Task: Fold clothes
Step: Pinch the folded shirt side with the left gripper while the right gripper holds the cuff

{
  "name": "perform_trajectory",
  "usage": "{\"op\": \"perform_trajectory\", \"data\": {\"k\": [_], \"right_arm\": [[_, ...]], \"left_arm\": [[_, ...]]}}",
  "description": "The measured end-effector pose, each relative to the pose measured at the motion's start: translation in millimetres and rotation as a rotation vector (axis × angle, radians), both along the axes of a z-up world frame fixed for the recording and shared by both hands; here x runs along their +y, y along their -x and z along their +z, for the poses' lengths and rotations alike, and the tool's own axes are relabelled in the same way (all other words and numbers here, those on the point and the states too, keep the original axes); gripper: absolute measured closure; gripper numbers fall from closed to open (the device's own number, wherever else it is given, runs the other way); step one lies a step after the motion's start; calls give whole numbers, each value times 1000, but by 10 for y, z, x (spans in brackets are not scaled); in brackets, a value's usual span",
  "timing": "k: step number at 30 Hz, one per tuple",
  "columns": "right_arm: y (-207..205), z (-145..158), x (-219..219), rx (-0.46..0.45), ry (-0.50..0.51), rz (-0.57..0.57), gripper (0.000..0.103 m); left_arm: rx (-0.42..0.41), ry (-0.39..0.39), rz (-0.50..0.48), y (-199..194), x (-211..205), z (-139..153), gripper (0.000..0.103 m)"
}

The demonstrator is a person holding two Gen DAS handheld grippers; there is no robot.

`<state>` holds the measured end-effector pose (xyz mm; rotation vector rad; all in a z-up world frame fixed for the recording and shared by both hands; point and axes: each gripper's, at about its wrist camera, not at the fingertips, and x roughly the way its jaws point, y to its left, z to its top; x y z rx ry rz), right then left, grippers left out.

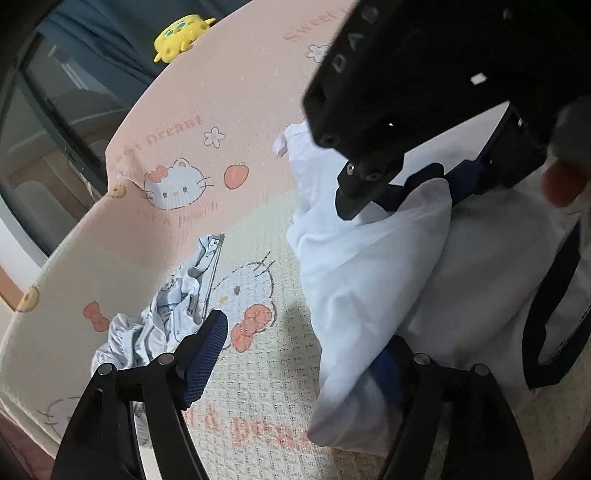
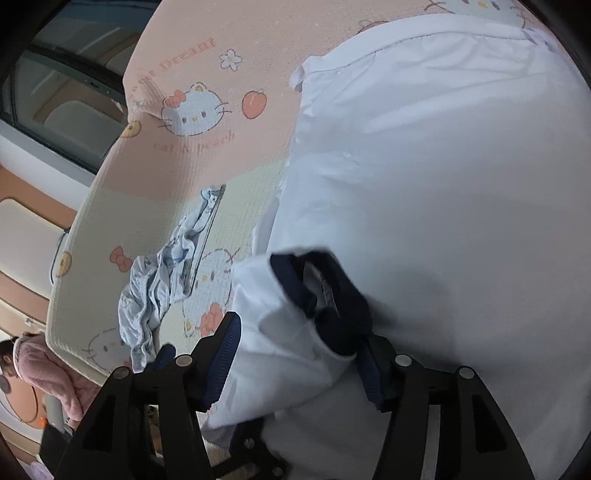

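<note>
White shirt (image 2: 443, 184) with navy collar (image 2: 332, 295), spread over cartoon-print mat (image 1: 240, 92). Right gripper (image 2: 299, 354) jaws wide, collar fabric between, grip unclear; left gripper (image 1: 306, 347) jaws wide, fold edge against one finger. Best closed squarely on hem, lifted evenly. Crumpled blue garment (image 1: 147, 325) alongside.

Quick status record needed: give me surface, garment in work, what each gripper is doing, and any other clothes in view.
surface: cartoon-cat print mat, pink and cream
garment in work: white shirt with navy collar trim, bunched on the mat
left gripper: jaws wide apart, right finger under a white fold, nothing clamped
right gripper: jaws apart, shirt fabric near the collar lying between them, not pinched
other clothes: crumpled pale blue printed garment lying apart to the left
background: yellow plush toy beyond the mat's far edge
</note>
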<state>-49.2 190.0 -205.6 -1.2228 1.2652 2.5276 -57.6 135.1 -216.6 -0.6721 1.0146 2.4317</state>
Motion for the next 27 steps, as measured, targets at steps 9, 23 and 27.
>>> {"op": "perform_trajectory", "data": {"k": [9, 23, 27], "right_arm": [[85, 21, -116, 1, -160, 36, 48], [-6, 175, -132, -10, -314, -43, 95], [-57, 298, -84, 10, -336, -58, 95]], "left_arm": [[63, 25, -59, 206, 27, -78, 30], [51, 60, -135, -252, -120, -66, 83], [61, 74, -141, -322, -150, -51, 87]]}}
